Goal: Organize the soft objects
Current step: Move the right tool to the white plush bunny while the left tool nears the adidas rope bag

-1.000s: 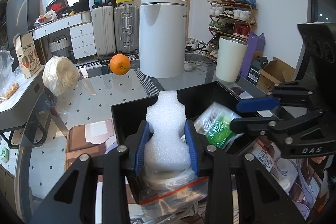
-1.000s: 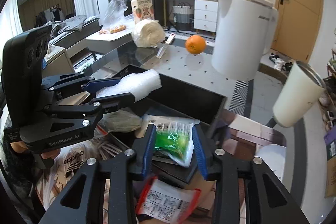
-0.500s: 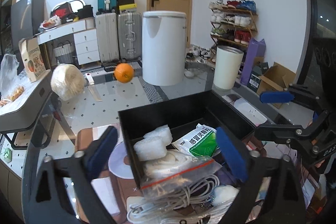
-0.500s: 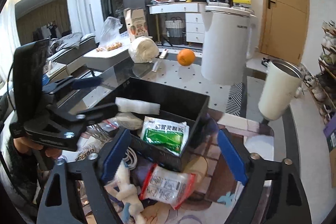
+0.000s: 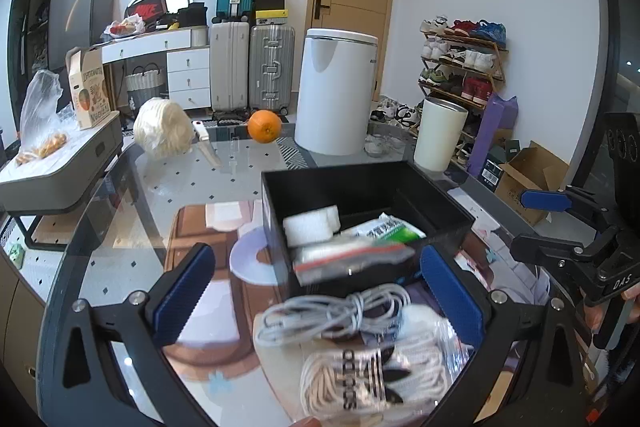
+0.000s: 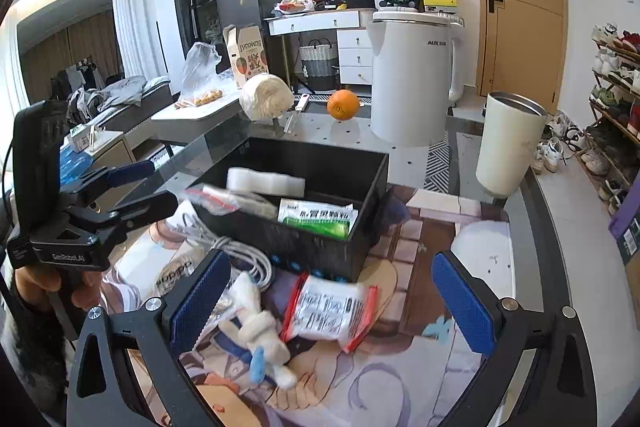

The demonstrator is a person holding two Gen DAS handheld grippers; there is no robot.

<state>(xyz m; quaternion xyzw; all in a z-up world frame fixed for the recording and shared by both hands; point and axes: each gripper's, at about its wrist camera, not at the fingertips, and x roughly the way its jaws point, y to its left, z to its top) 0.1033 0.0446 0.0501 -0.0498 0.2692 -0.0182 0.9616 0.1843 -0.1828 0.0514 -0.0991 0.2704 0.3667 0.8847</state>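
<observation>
A black box (image 5: 436,207) (image 6: 362,183) on the table holds a white foam piece (image 5: 310,225) (image 6: 264,182), a green-and-white packet (image 5: 390,229) (image 6: 318,217) and a zip bag (image 5: 352,259). My left gripper (image 5: 316,293) is open and empty, above a coiled white cable (image 5: 332,315) and a bagged white Adidas item (image 5: 376,379). My right gripper (image 6: 334,301) is open and empty, above a red-edged packet (image 6: 328,311) and a small white plush toy (image 6: 258,335). Each gripper also shows in the other's view: left (image 6: 132,187), right (image 5: 552,223).
An orange (image 5: 264,126) (image 6: 343,104), a cabbage (image 5: 162,133), a knife (image 5: 206,143), a tall white appliance (image 5: 338,91) and a cream cup (image 6: 508,143) stand beyond the box. A printed mat (image 6: 400,379) covers the near table. A grey tray (image 5: 60,167) sits at the left.
Both grippers let go of the foam and the green packet, which now lie in the box. Both have opened and pulled back toward the near items on the mat.
</observation>
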